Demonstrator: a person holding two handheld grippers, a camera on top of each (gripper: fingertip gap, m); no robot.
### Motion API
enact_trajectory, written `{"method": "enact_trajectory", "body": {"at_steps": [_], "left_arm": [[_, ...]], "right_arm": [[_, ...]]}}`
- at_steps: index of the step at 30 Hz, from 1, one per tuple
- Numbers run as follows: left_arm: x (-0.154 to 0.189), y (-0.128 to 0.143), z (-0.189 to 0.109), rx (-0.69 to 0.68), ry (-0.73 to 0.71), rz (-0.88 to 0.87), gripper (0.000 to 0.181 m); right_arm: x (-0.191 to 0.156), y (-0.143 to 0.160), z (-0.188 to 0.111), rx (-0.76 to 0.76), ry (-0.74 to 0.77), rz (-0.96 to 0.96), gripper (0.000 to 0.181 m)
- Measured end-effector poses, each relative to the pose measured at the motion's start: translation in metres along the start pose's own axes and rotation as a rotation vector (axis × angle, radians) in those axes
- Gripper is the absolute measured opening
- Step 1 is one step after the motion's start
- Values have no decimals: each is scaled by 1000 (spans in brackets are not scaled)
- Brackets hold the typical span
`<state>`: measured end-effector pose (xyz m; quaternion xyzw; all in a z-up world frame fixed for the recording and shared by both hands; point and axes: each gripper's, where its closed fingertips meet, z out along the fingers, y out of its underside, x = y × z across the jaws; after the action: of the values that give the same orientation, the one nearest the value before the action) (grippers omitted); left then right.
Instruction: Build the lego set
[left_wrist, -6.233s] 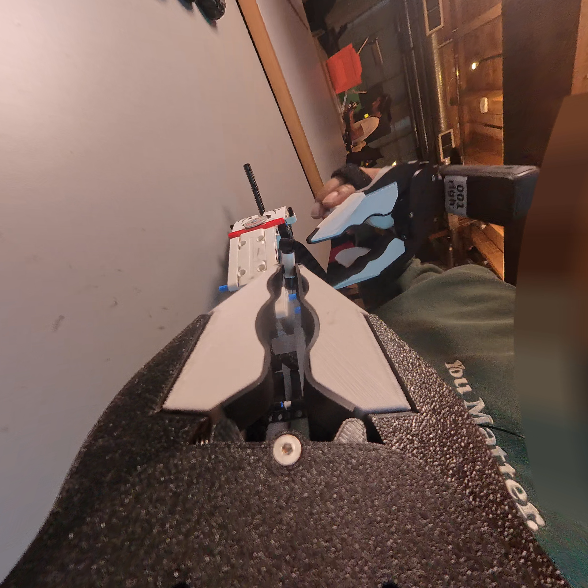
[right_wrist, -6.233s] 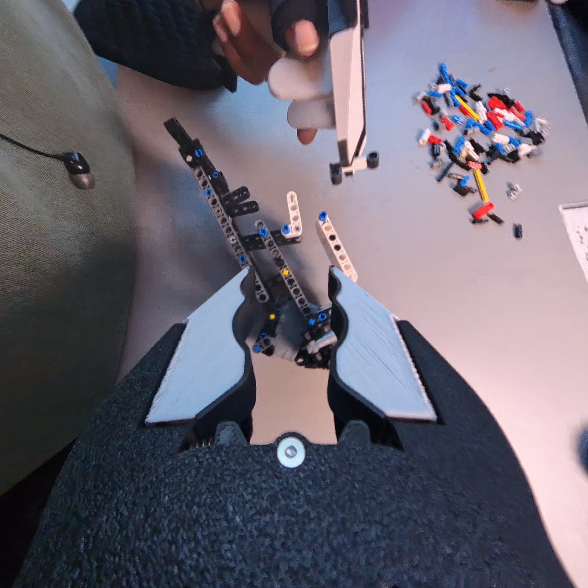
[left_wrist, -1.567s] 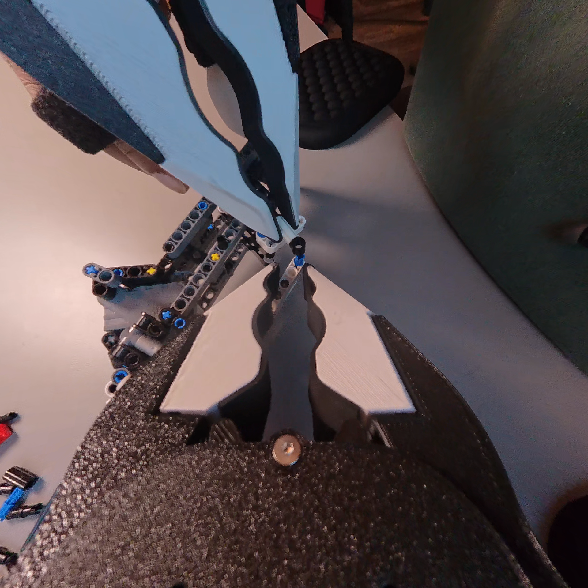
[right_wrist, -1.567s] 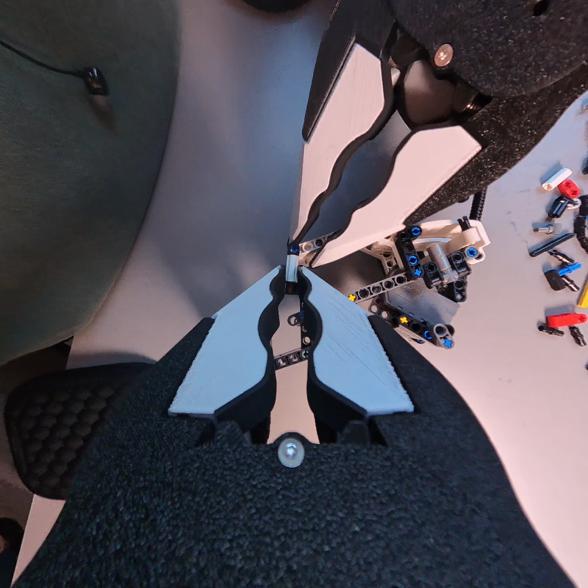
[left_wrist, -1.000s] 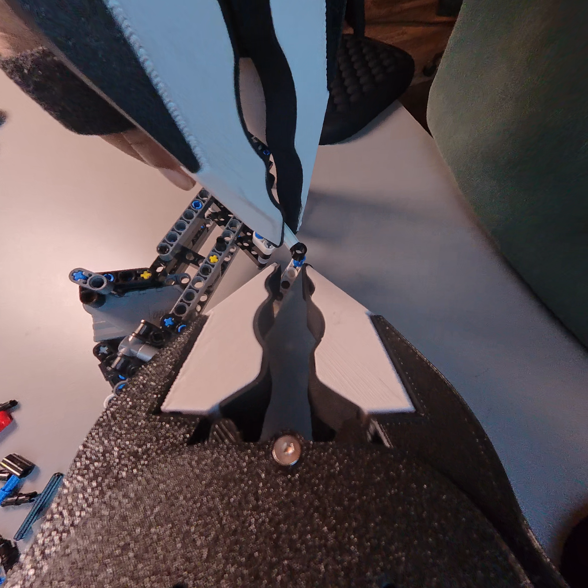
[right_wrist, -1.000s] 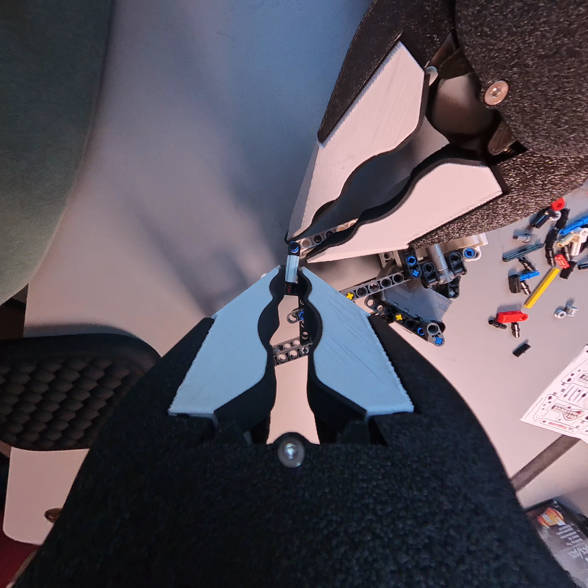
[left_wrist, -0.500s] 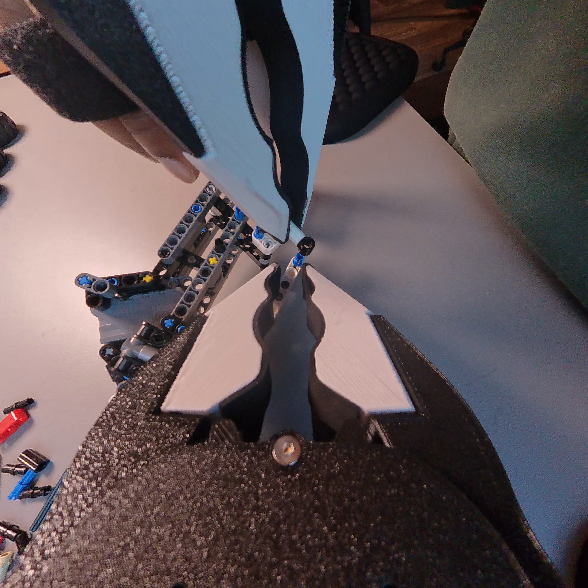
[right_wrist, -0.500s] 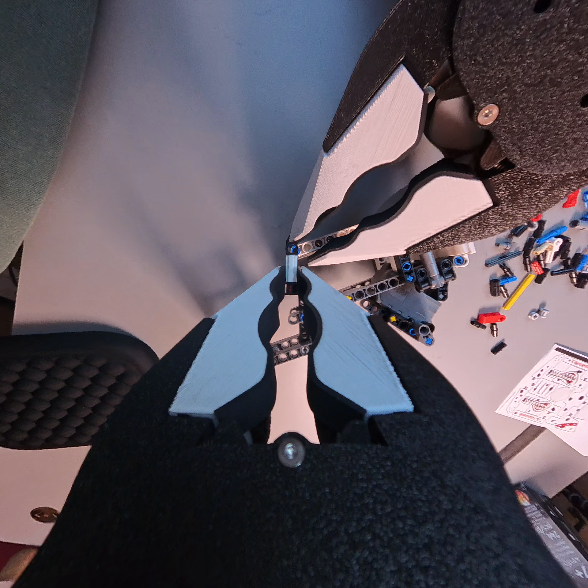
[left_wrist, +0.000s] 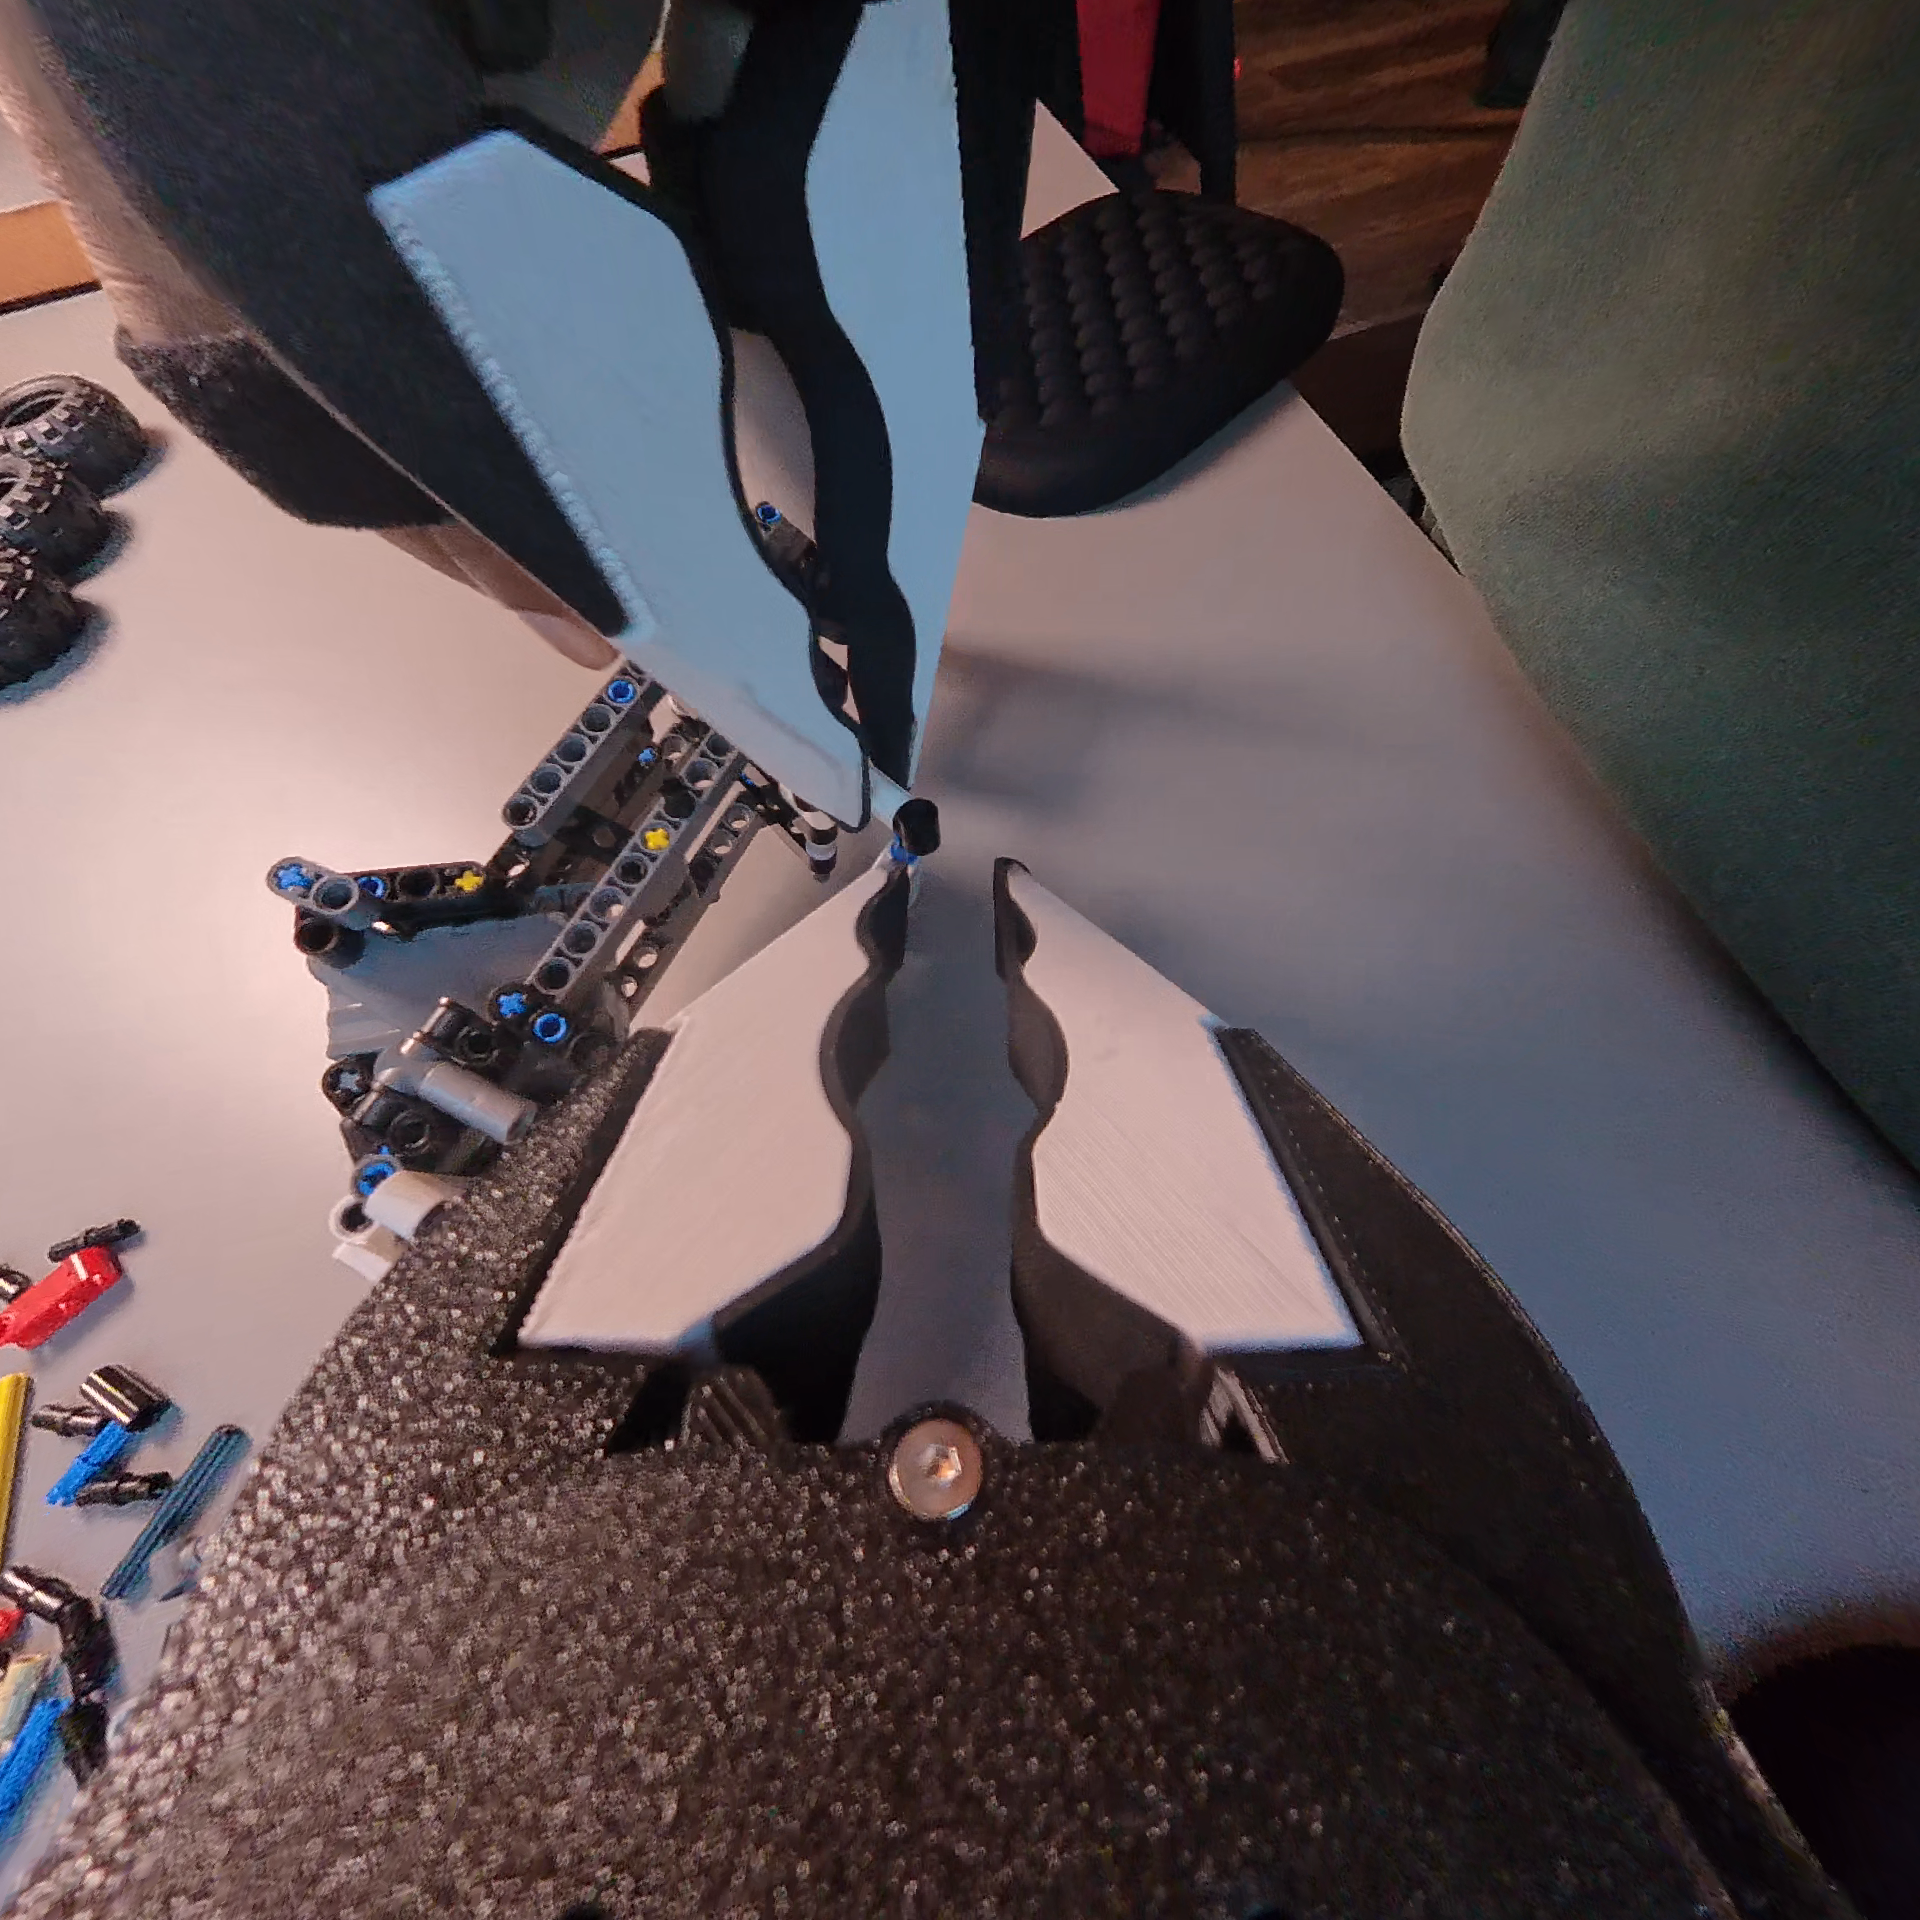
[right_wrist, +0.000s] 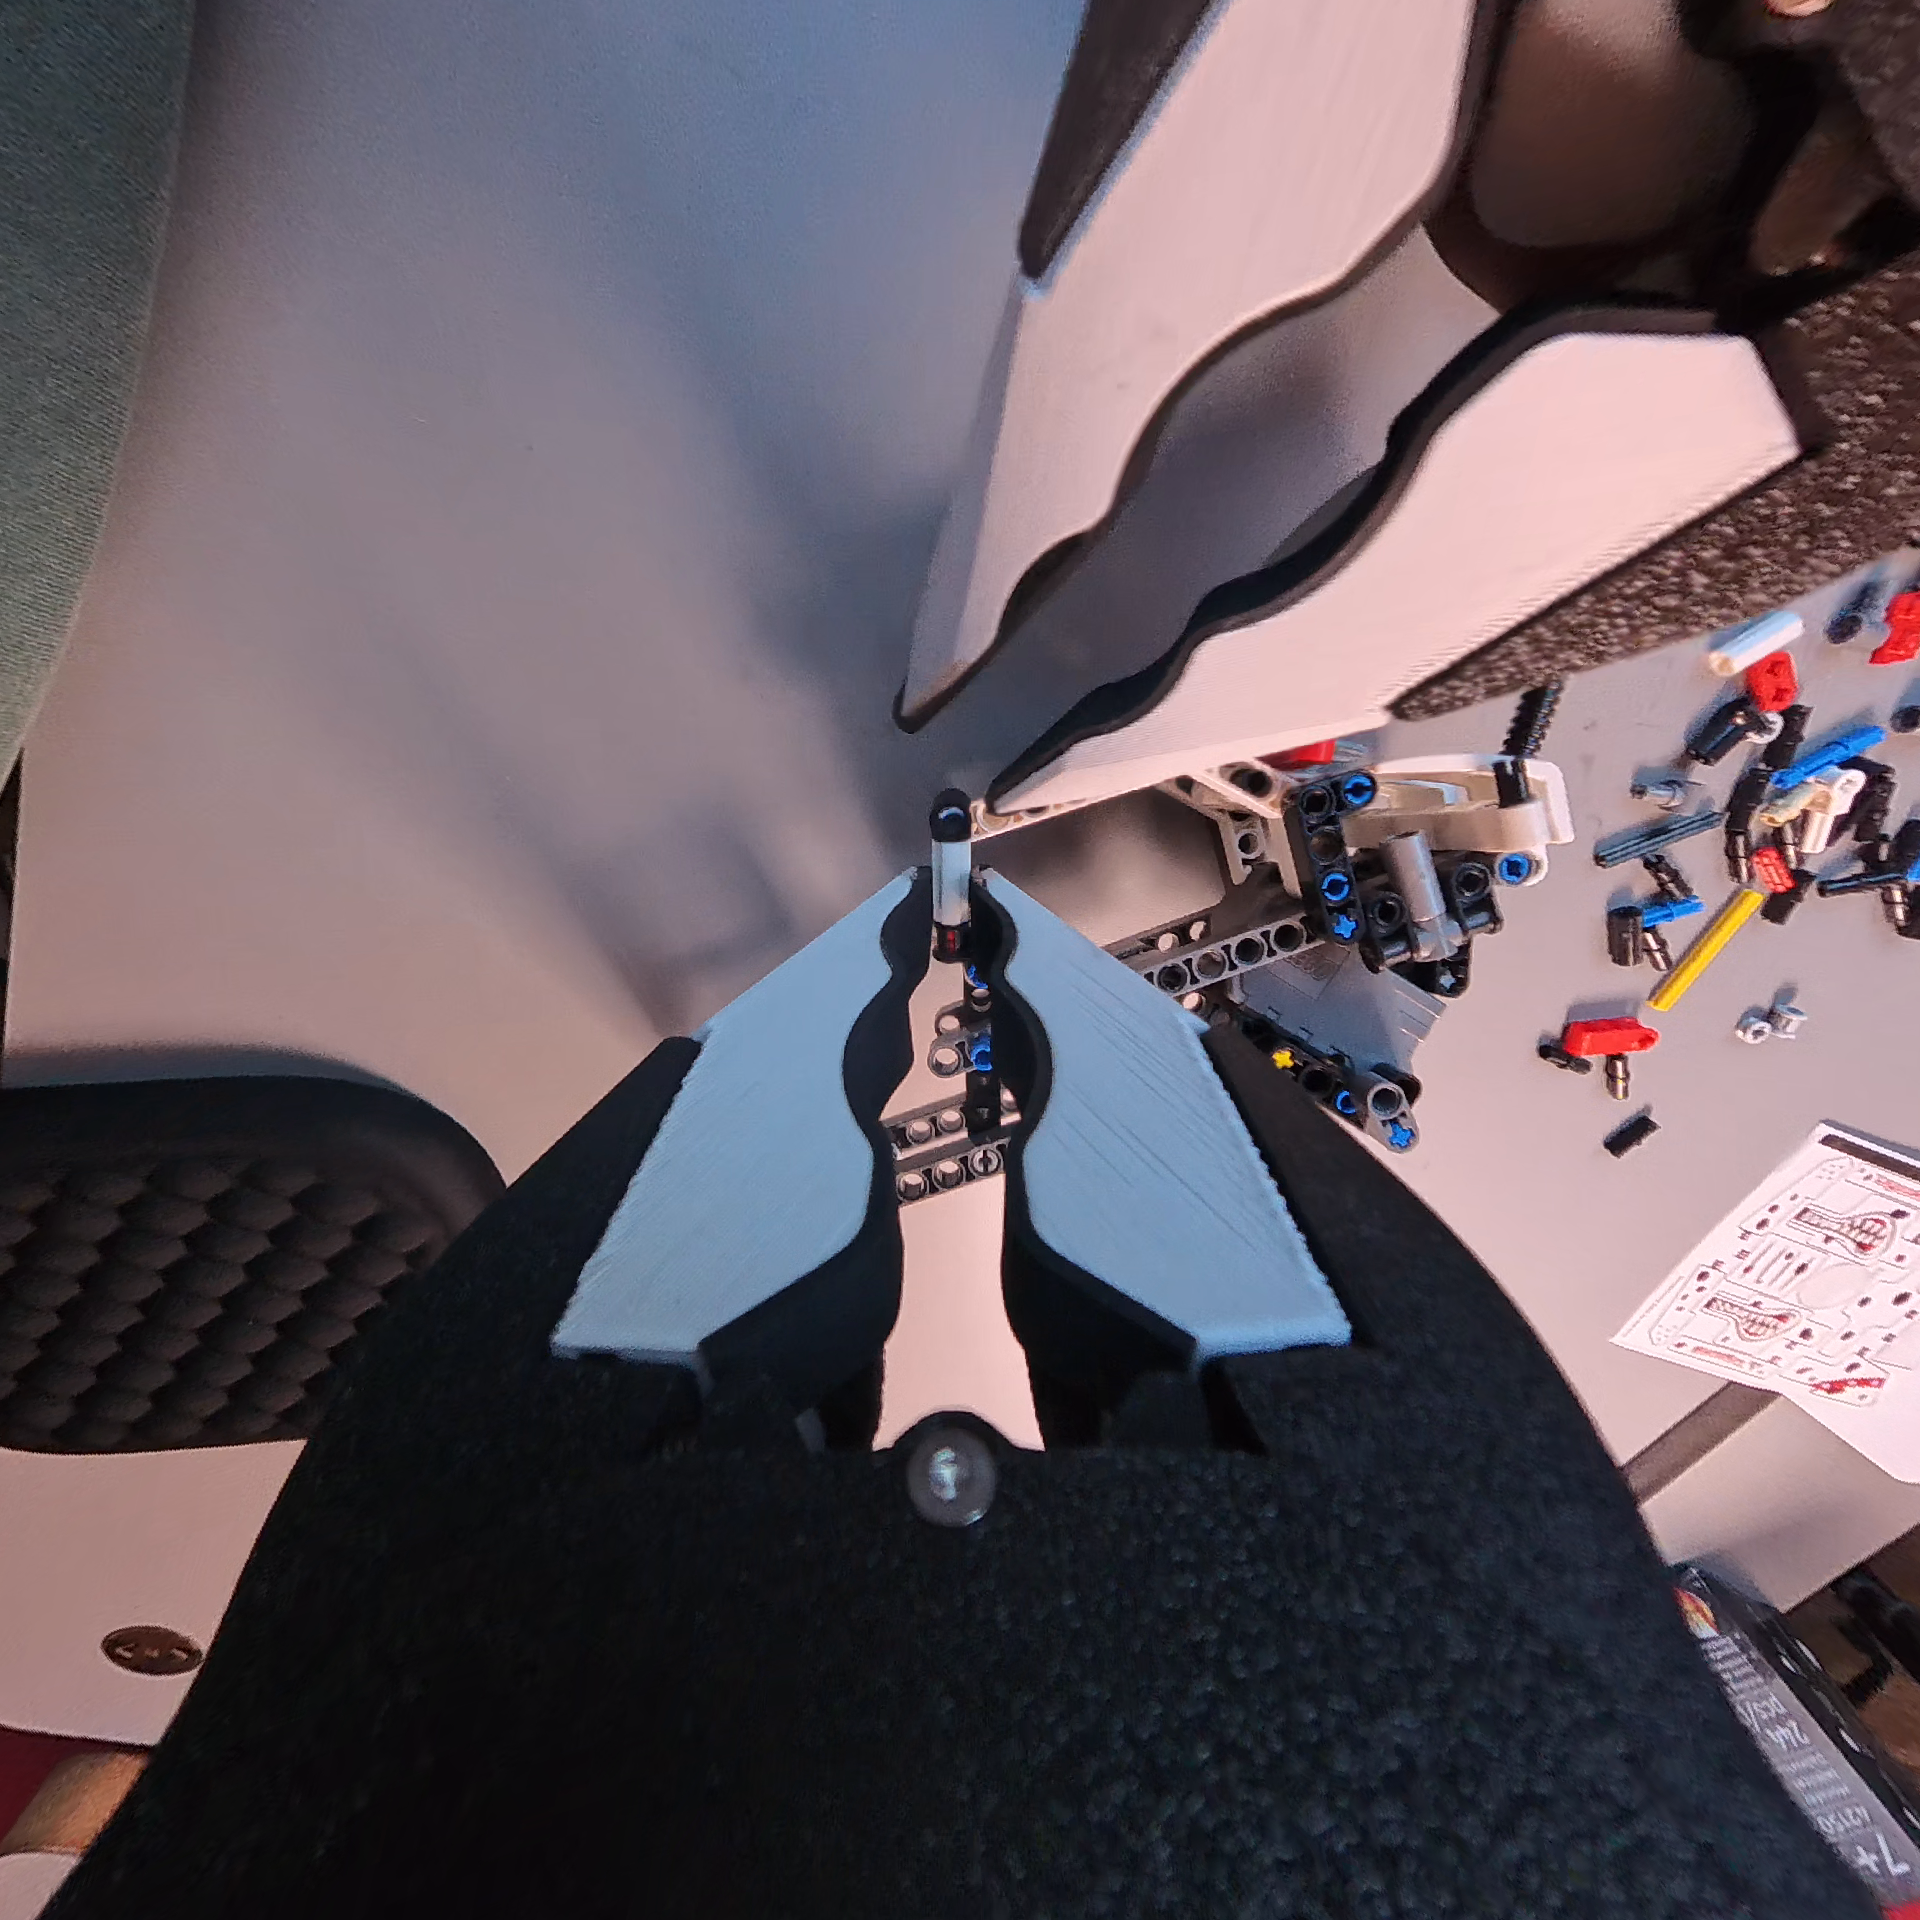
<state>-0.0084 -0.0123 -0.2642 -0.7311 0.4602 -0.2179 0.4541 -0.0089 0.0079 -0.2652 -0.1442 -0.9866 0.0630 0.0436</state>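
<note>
On the pale grey table (left_wrist: 1299, 831) lies the grey and black beam-built lego frame (left_wrist: 582, 935). Above its end the two grippers meet tip to tip. The left gripper (left_wrist: 951, 878) has its jaws spread with a gap. The right gripper (right_wrist: 948, 883) pinches a small white connector with a black pin (right_wrist: 950, 868) that stands upright at the frame's end.

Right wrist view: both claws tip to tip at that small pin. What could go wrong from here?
1. The right claw pinches the small white pin with a black tip only at its very tips, so it could twist or pop out.
2. The left claw is open and grips nothing. A push may slide the grey and black beam assembly on the grey table.
3. The claw tips nearly meet and could collide.
</note>
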Motion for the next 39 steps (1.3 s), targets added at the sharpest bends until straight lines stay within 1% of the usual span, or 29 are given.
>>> {"method": "enact_trajectory", "body": {"at_steps": [1,4,8,13,16,19,21,23,25,32,36,39], "left_arm": [[0,0,1,-2,-20,-7,18],[-1,-5,5,1,-74,-29,20],[-7,-6,6,-30,-156,-46,10],[-10,-4,4,-37,-211,-39,8],[-11,-3,3,-12,-238,-27,8],[-12,-11,-2,36,-265,-5,7],[-12,-14,-4,58,-269,2,7],[-11,-13,-3,59,-268,2,7],[-10,-13,-2,60,-270,-1,7],[-7,-6,7,-27,-286,-62,8],[-9,-3,6,-39,-309,-163,9],[-8,-5,6,-34,-323,-190,11]], "right_arm": [[1,0,0,2,0,2,7],[-1,-1,2,3,-10,1,7],[1,-2,2,11,-6,11,7],[3,-2,0,53,22,53,7],[4,-1,-8,135,62,109,21],[2,2,-11,212,99,167,31],[7,4,-11,259,157,191,28],[7,4,-12,303,181,200,16],[5,4,-13,323,184,197,15],[2,7,-8,277,170,126,15],[3,12,-8,231,142,97,15],[2,12,-6,224,121,90,15]]}}
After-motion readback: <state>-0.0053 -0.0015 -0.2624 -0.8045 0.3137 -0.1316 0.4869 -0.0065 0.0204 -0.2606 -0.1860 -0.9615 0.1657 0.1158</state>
